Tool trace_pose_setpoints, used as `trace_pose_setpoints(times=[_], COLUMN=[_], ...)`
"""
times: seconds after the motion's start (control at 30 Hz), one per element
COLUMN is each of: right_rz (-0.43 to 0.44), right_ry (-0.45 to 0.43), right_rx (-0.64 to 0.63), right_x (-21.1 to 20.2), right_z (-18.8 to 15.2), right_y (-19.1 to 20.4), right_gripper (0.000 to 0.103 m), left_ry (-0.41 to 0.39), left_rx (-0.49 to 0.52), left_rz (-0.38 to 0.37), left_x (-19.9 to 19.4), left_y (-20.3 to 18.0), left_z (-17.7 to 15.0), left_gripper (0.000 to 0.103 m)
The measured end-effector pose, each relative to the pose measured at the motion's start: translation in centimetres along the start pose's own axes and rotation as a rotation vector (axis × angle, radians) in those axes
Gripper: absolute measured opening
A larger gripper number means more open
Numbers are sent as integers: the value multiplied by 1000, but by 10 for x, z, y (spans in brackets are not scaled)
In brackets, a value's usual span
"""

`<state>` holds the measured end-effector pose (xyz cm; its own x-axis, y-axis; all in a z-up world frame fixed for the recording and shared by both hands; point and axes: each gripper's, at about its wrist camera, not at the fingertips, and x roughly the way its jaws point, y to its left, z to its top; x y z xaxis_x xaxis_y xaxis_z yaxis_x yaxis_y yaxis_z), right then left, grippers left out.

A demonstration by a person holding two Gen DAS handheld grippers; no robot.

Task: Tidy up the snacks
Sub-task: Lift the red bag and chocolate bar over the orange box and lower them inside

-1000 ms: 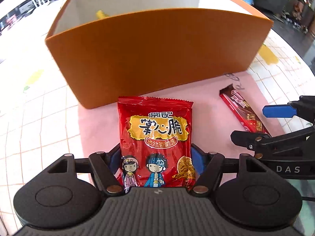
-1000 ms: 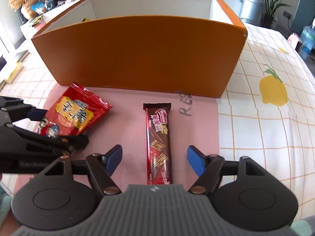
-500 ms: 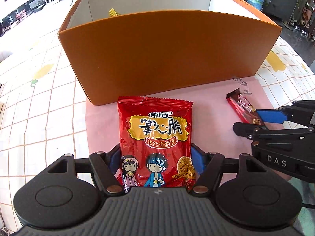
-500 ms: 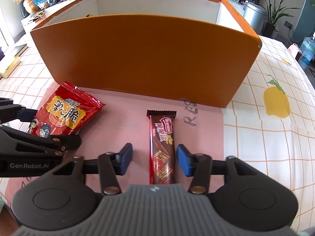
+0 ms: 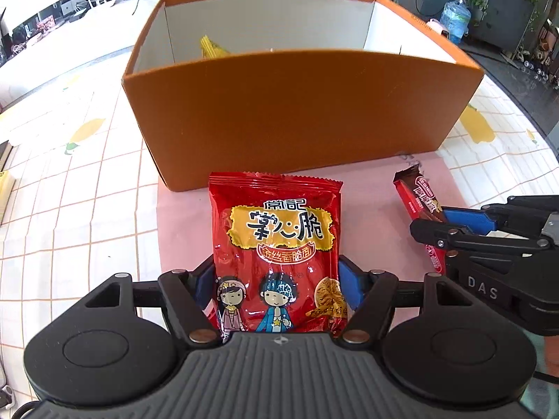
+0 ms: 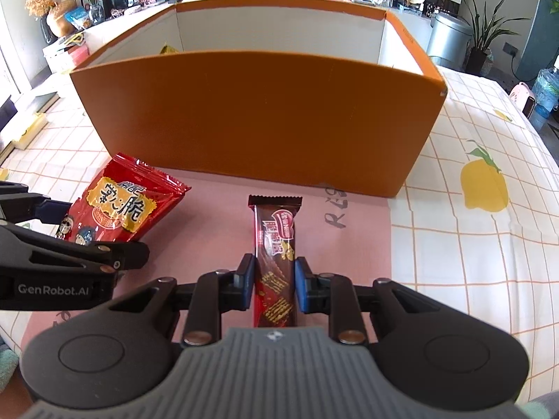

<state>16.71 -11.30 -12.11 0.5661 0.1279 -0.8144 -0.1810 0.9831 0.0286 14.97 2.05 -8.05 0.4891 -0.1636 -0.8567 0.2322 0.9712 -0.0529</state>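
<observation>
My left gripper (image 5: pixel 276 288) grasps the red noodle packet (image 5: pixel 277 244); my right gripper (image 6: pixel 274 284) is clenched on the chocolate bar (image 6: pixel 276 244). Both sit by the near wall of the orange box (image 5: pixel 297 111). One yellow packet (image 5: pixel 211 46) is already inside, so I judge these two are left.

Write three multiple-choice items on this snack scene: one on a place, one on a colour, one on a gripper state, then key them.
1. Where is the yellow packet?
A. inside the orange box
B. on the pink mat
C. in the left gripper

2. What colour is the noodle snack bag?
A. green
B. red
C. white

3. How does the right gripper stand?
A. wide open above the box
B. shut on nothing
C. shut on the chocolate wafer bar

Key: 1 A, it peeks over the near wall from within the box; 2 B, red foil with gold label; 3 C, both blue pads press the bar's sides.
</observation>
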Motion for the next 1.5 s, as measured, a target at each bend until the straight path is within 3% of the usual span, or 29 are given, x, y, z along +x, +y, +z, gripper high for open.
trace_pose_setpoints(times=[0.57,0.77,1.0,1.2,1.37,1.5], right_rz=[65,118,153,161,197,177], right_ry=[-145,-188,-266,-307,-272,-252], right_rx=[89,113,78,29,38,14], right_x=[-88,-118,-146,-138,-106,-75], right_z=[2,27,79,125,158,176], right_y=[-29,-50,-60,-52,-48,-43], right_gripper=[21,21,21,21,21,21], left_ry=[-200,-264,-335,-340,-315,-280], left_rx=[-1,18,45,79,37,4], left_rz=[-11,15,53,68,41,34], left_x=[-85,-104,-119,-111,-89,-63], left_y=[-12,-13,-8,-12,-3,2], left_z=[15,33,71,103,121,131], left_gripper=[79,79,79,79,79,79])
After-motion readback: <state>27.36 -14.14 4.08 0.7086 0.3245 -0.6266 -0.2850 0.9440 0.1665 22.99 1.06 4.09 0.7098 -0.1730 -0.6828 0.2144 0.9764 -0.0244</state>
